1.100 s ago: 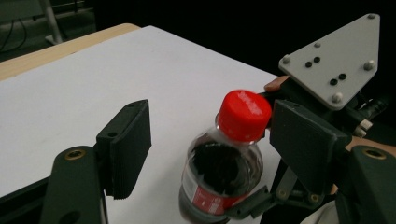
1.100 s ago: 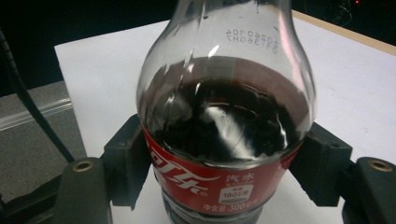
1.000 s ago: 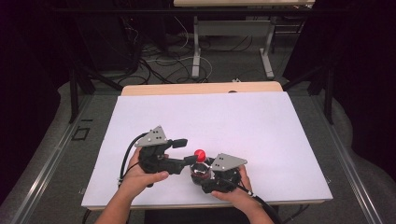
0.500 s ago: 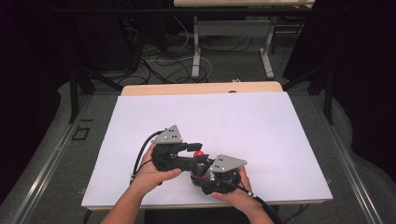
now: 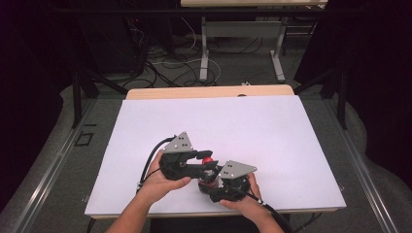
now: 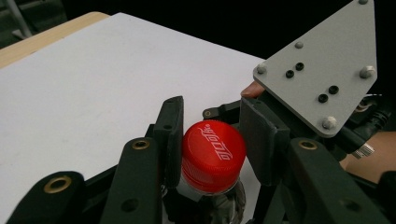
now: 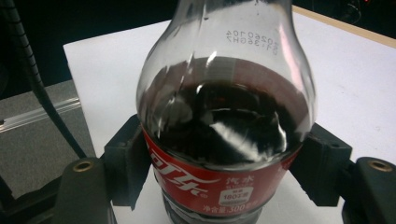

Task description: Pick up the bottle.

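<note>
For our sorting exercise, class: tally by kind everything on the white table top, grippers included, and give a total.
Clear plastic cola bottle with red label: 1
Red screw cap: 1
Black two-jaw grippers, left gripper and right gripper: 2
Total: 4

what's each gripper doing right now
left gripper: jaws just closed, now shut on the red cap.
right gripper: shut on the cola bottle.

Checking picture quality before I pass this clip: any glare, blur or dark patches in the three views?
High view: table evenly lit, surroundings very dark, picture soft. Left gripper view: cap sharp, near jaws slightly soft, top right black. Right gripper view: bottle close and a bit soft, bright reflections on its clear shoulder and dark drink.
</note>
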### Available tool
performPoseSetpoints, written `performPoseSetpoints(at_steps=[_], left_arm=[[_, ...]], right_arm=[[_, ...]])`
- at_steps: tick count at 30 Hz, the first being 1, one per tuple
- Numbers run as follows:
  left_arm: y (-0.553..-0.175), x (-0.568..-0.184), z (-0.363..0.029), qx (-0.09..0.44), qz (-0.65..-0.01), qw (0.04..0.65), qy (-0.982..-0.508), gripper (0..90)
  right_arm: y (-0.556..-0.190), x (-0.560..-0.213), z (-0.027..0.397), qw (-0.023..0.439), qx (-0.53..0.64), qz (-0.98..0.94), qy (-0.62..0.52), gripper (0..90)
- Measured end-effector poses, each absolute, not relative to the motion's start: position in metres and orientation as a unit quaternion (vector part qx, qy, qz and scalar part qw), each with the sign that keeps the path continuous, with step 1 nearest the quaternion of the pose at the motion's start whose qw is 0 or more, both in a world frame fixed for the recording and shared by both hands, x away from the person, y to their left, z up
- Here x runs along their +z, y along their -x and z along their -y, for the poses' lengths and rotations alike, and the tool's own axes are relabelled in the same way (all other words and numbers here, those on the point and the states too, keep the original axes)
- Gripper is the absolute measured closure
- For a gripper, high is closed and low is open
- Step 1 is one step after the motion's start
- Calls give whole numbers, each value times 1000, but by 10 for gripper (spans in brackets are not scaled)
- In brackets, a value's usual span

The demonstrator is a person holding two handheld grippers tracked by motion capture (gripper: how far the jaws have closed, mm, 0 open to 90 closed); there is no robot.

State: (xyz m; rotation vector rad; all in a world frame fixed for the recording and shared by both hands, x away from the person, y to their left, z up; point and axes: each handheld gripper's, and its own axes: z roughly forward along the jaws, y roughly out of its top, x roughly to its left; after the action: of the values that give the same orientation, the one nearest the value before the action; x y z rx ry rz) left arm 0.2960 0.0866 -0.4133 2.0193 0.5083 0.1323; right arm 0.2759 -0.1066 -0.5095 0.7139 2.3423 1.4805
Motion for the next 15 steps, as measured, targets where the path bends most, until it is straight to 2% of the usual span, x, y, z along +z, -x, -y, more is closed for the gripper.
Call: performPoseSetpoints(at_steps=[9, 15], left_arm=[[-290, -411, -74, 93, -238, 502, -826, 614], [-287, -412, -67, 121, -278, 497, -813, 615]], right_arm=[[-275, -506, 109, 156, 505, -804, -273, 291], [-274, -506, 106, 187, 497, -791, -303, 292]])
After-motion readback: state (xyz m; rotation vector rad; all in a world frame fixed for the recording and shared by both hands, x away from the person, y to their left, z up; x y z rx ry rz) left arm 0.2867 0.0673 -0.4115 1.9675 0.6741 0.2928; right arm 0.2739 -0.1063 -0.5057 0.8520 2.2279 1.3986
